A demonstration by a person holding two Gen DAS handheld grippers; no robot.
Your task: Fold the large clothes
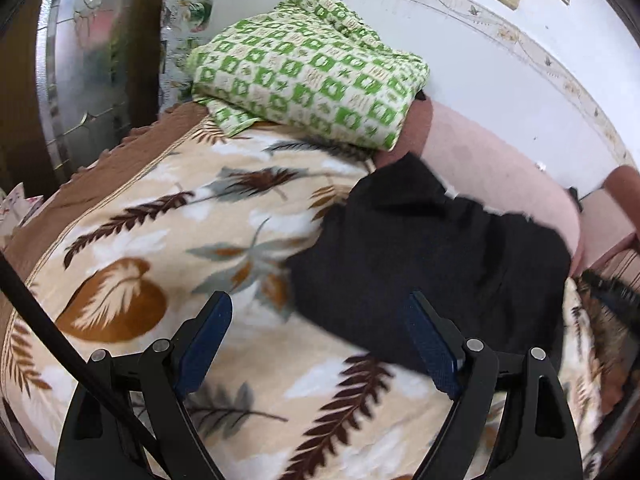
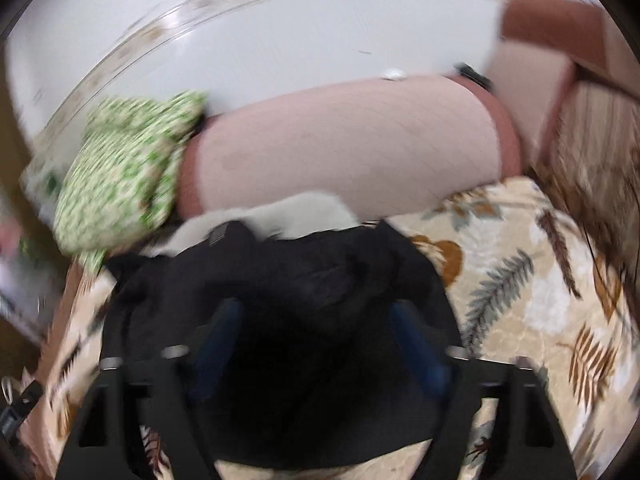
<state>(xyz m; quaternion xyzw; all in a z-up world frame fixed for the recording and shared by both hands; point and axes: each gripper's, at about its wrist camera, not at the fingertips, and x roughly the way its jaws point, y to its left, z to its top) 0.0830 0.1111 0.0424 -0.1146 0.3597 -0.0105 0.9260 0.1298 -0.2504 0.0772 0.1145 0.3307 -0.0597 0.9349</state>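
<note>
Hovering above the bed, the left gripper (image 1: 320,312) has its blue-padded fingers (image 1: 208,340) spread wide with nothing between them; only the leaf-print blanket (image 1: 160,216) shows in the gap. The black garment (image 1: 432,256) lies just ahead and to the right of this gripper, bunched on the blanket, its near edge passing behind the right-hand finger without being pinched. In the blurred right wrist view, the right gripper (image 2: 316,320) sits directly over the same black garment (image 2: 280,280), dark cloth filling the space between its fingers (image 2: 416,344); the jaws stand partly apart, and I cannot tell whether the pads press on the fabric. A pale patch of cloth (image 2: 280,212) shows at the garment's far edge. Beyond it lies a pink bolster (image 2: 344,148) along the white wall (image 2: 240,40), with a green-and-cream patterned folded cloth (image 1: 304,68) piled at the bolster's end.
</note>
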